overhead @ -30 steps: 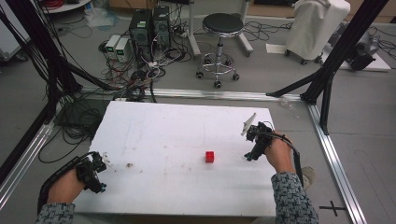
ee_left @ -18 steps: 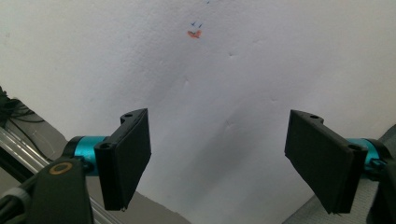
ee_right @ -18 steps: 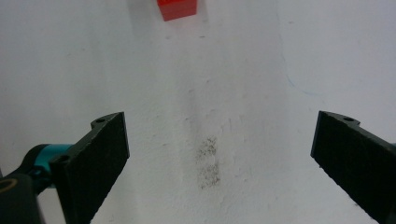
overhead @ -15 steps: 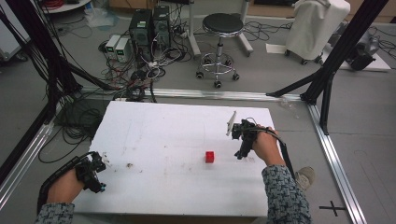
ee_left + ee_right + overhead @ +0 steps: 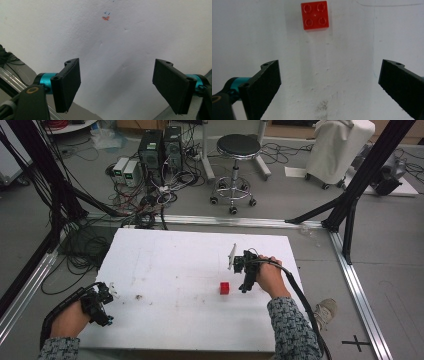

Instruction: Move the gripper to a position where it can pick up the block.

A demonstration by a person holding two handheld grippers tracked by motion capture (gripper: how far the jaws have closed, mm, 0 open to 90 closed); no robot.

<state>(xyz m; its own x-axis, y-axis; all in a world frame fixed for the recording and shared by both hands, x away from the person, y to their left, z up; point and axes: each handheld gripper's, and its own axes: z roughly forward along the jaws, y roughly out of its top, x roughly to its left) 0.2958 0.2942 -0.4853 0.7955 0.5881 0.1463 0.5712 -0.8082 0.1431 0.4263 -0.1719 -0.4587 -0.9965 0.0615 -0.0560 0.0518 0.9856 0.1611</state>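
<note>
A small red brick [image 5: 224, 288] with four studs lies on the white table [image 5: 190, 265], right of the middle. In the right gripper view the red brick [image 5: 315, 15] sits ahead of the jaws, near the top. My right gripper [image 5: 245, 281] hovers just right of the brick, open, with nothing between its fingers [image 5: 263, 85]. My left gripper [image 5: 102, 302] rests open near the table's front left corner, over bare white surface. Its fingers [image 5: 67, 82] stand wide apart and hold nothing.
A small orange and blue mark [image 5: 106, 17] shows on the table ahead of the left gripper. A dark smudge [image 5: 137, 296] lies near the left hand. Beyond the table stand a black stool [image 5: 234, 150], computer boxes [image 5: 155, 147] and cables. A metal rail [image 5: 350, 275] runs along the right side.
My right hand has moved left and nearer, from the table's right edge to just beside the red brick. The left gripper has stayed where it was.
</note>
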